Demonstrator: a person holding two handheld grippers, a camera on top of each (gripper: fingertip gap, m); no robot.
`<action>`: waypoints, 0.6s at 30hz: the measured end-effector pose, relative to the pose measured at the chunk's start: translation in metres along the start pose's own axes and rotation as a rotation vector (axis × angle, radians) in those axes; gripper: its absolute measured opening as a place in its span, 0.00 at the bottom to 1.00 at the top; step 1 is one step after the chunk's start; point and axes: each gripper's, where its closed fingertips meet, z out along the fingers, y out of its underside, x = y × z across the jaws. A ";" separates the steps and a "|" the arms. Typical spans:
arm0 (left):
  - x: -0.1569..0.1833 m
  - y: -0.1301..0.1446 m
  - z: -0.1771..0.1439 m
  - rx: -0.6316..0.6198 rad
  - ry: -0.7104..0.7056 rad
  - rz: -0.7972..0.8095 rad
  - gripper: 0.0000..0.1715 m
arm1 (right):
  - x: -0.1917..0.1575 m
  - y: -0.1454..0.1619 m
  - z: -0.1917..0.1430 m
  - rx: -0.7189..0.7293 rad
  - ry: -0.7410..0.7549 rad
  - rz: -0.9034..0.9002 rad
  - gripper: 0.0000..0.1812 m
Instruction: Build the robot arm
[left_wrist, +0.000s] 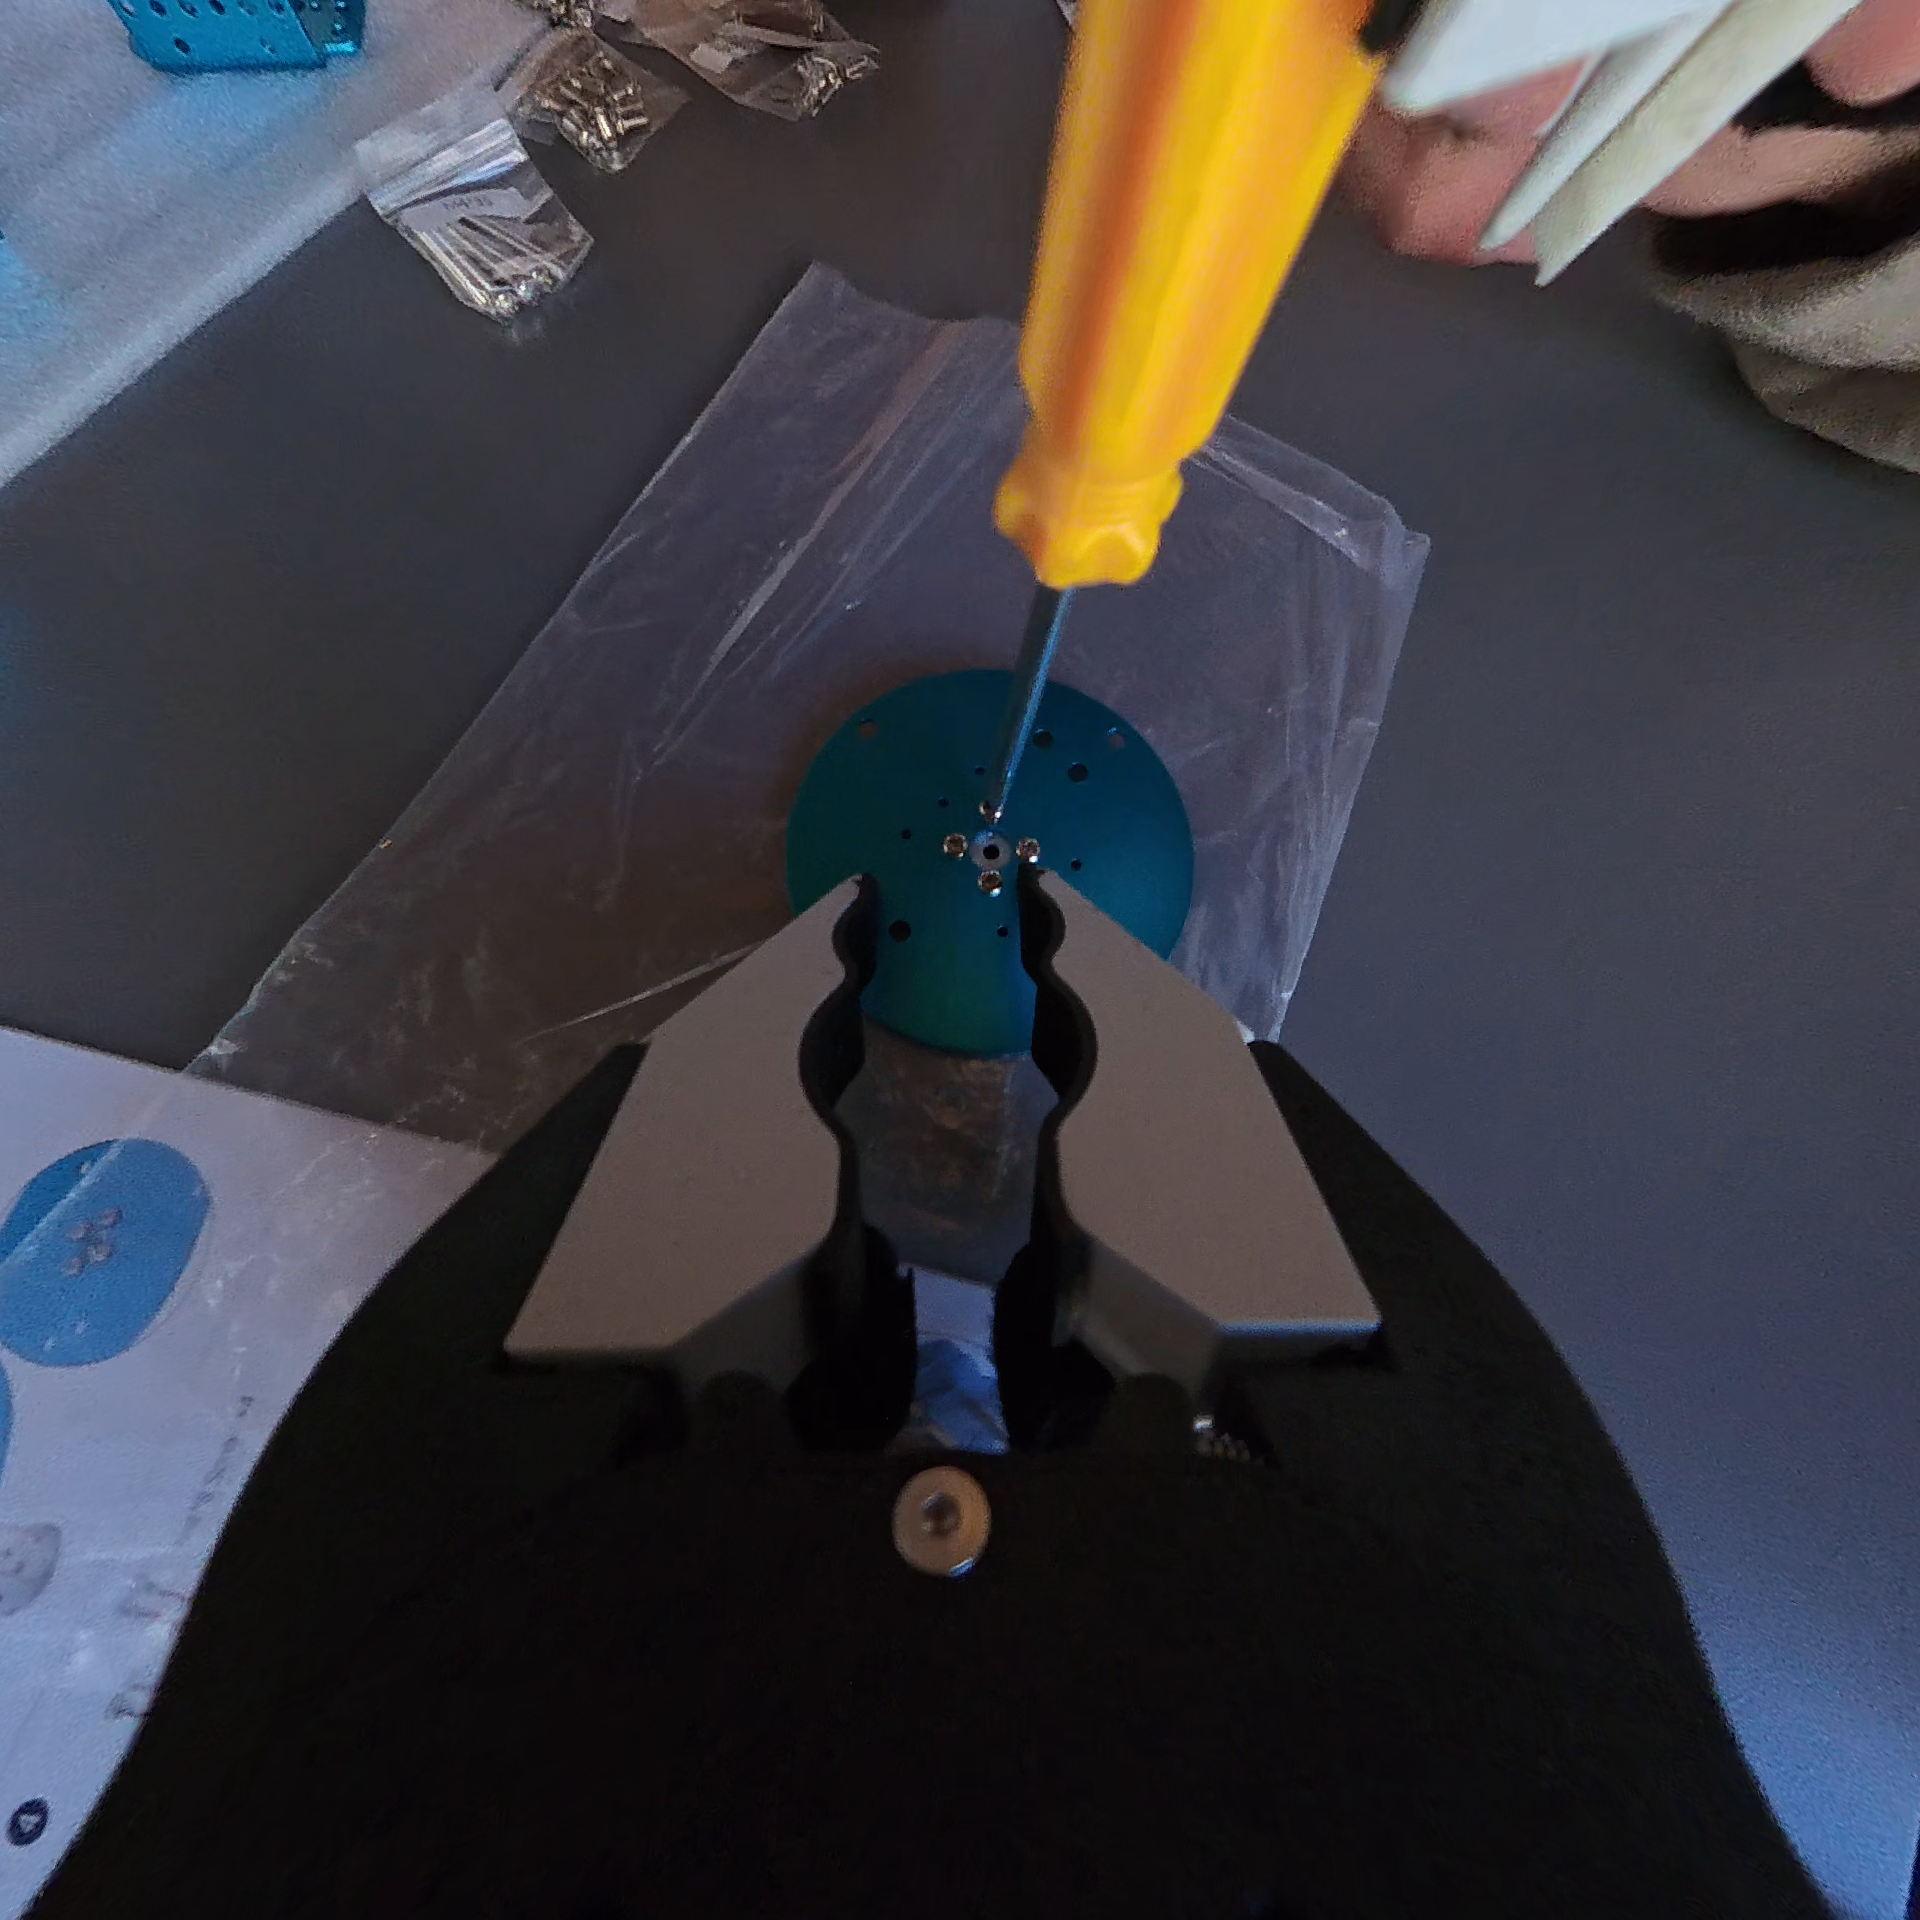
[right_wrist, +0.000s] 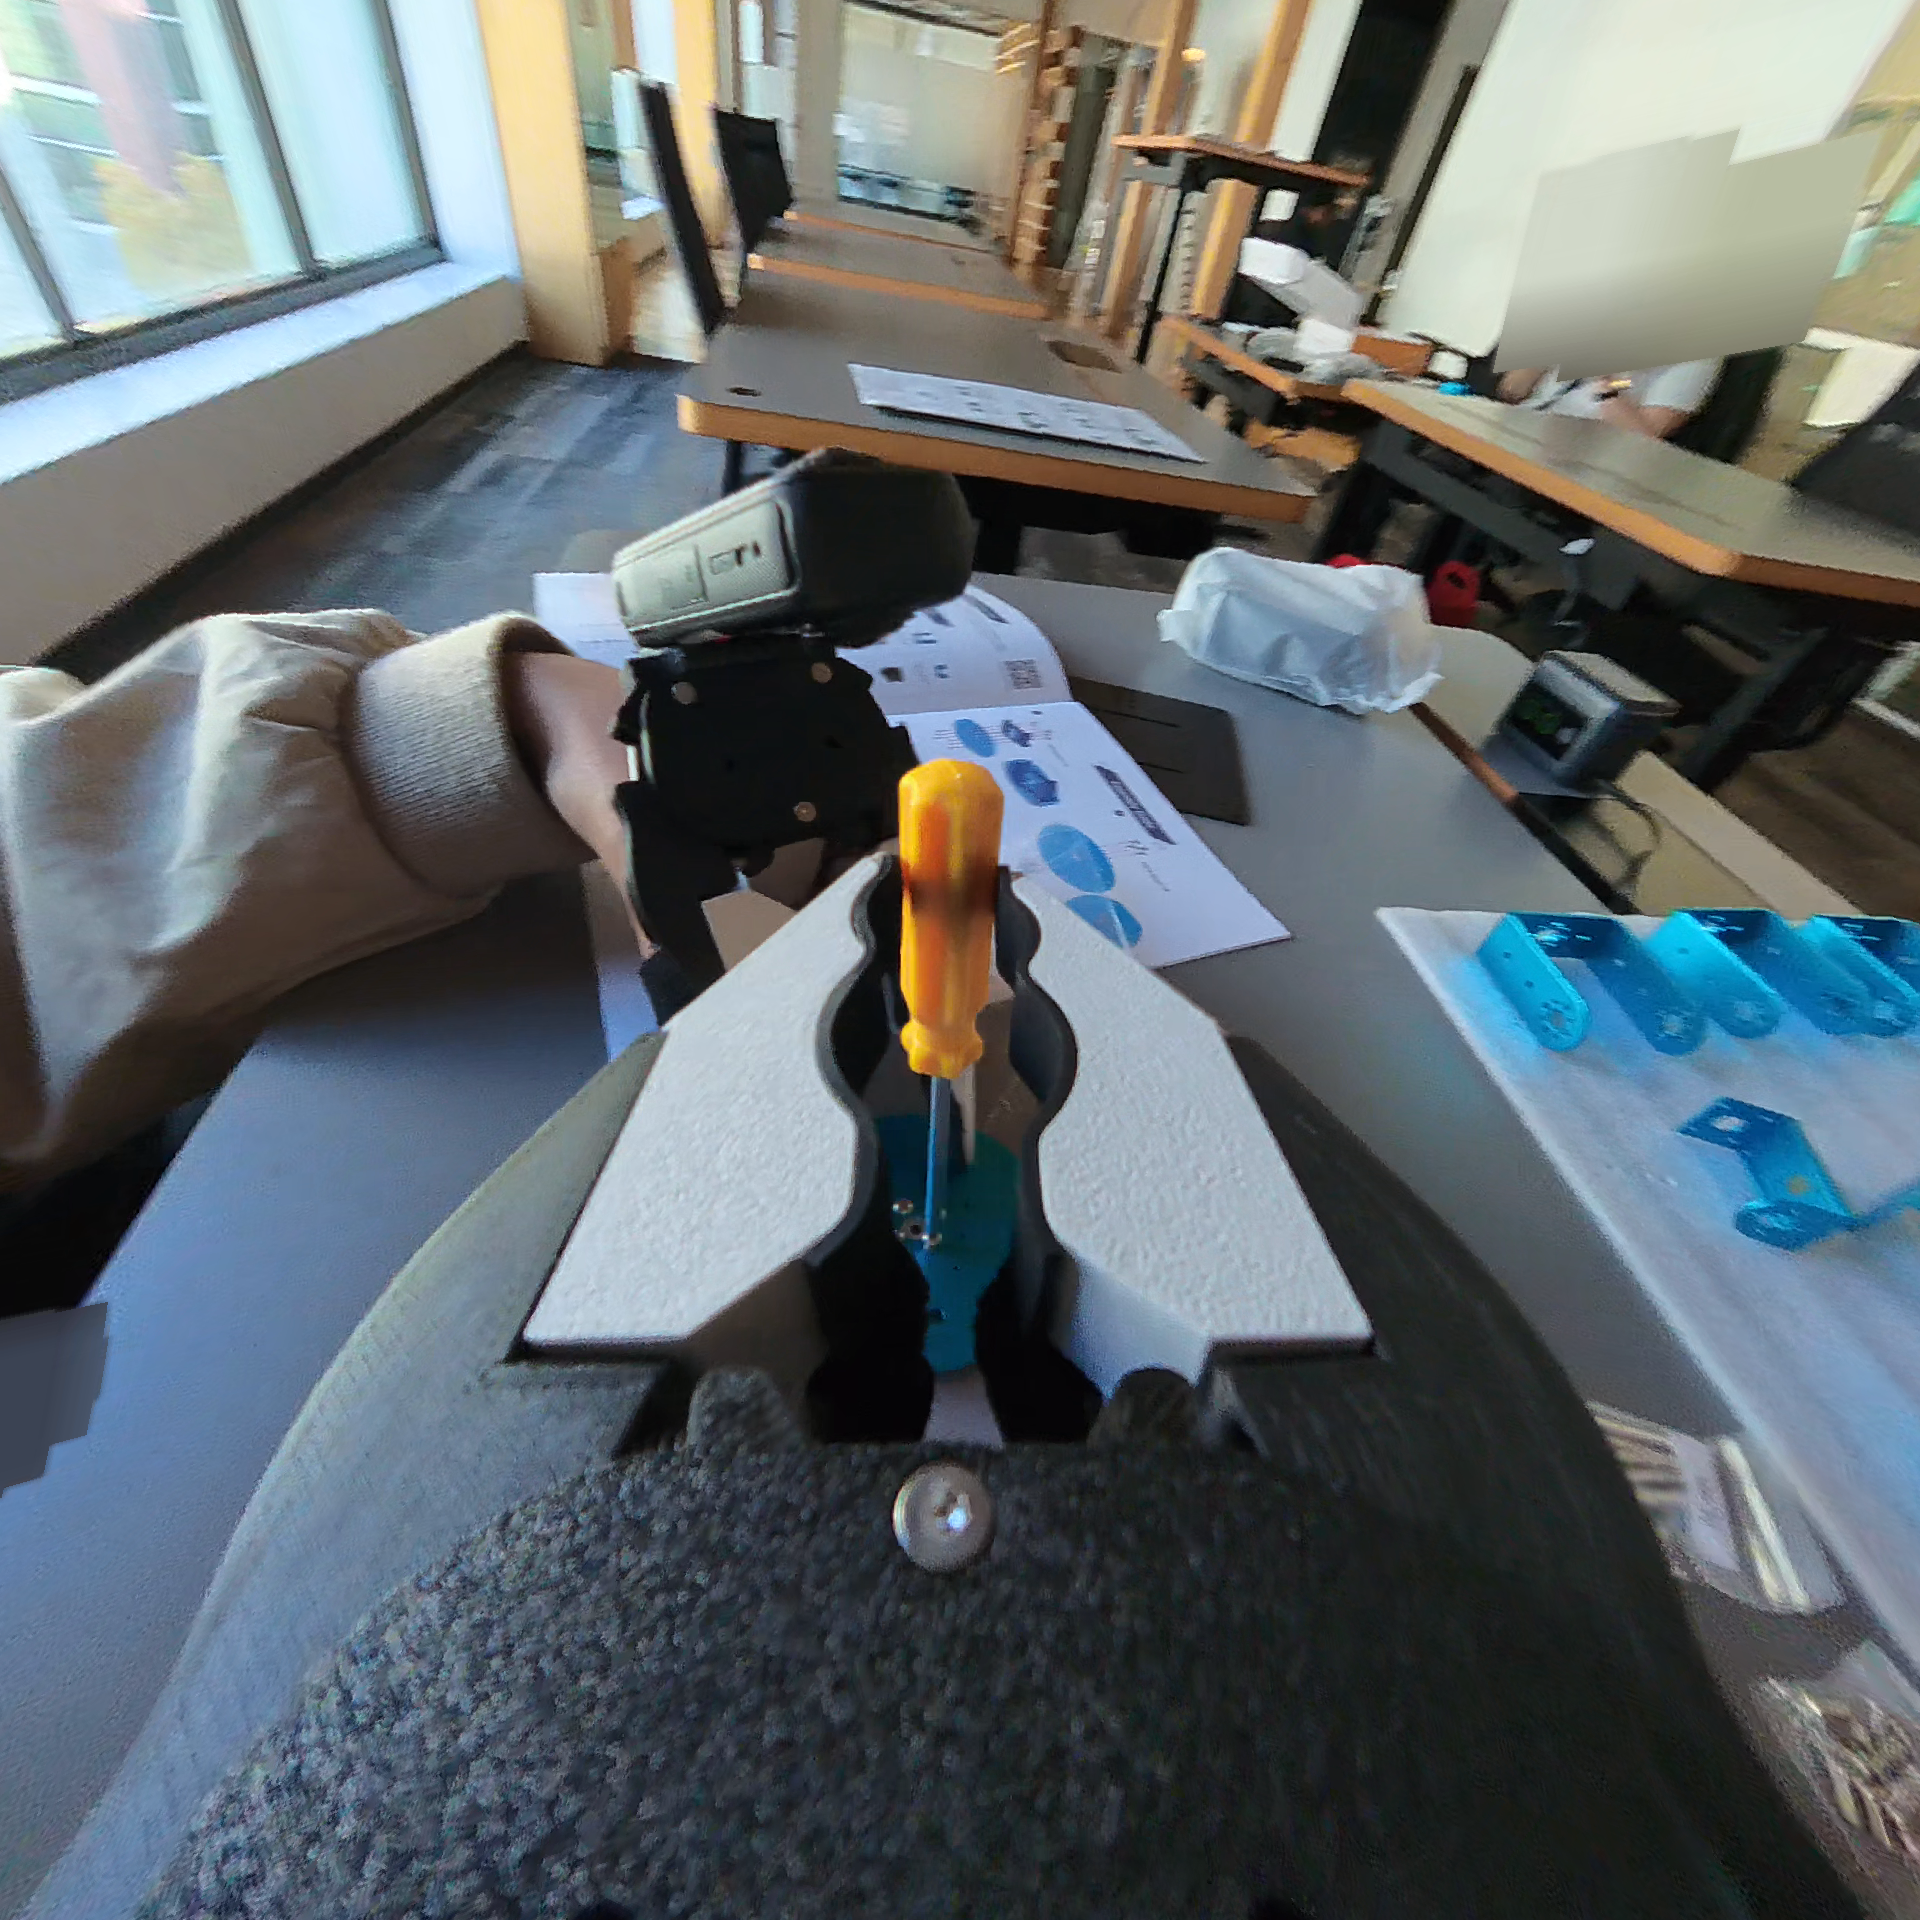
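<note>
A blue round disc (left_wrist: 935, 790) with several holes lies on a clear plastic bag (left_wrist: 644, 748). My left gripper (left_wrist: 948, 881) has its jaws a narrow gap apart. Its fingertips (left_wrist: 847, 899) rest on the disc's near half, with nothing clamped between them. My right gripper (right_wrist: 940, 883) is shut on the yellow handle of a screwdriver (right_wrist: 948, 914). The screwdriver (left_wrist: 1164, 281) stands nearly upright, its tip on a small screw (left_wrist: 989, 812) beside the disc's centre hole. Three more screws ring that hole. The disc shows under the shaft in the right wrist view (right_wrist: 971, 1195).
Small bags of screws (left_wrist: 488, 208) lie at the far left. An open instruction booklet (right_wrist: 1049, 810) lies behind the left gripper (right_wrist: 748, 748). Blue metal brackets (right_wrist: 1704, 987) sit on a white sheet to the right. A hand in a beige sleeve (right_wrist: 260, 831) holds the left gripper. Left tips to right tips: about 12 cm.
</note>
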 end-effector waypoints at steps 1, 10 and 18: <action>0.000 0.000 0.000 0.000 0.003 -0.005 0.16 | 0.003 0.000 -0.001 -0.008 0.060 -0.005 0.09; 0.000 0.000 0.000 0.001 -0.003 -0.005 0.16 | 0.015 0.002 -0.001 0.000 0.470 0.104 0.09; 0.000 -0.001 0.000 0.001 -0.009 -0.001 0.16 | 0.015 0.001 0.005 -0.006 0.771 0.115 0.09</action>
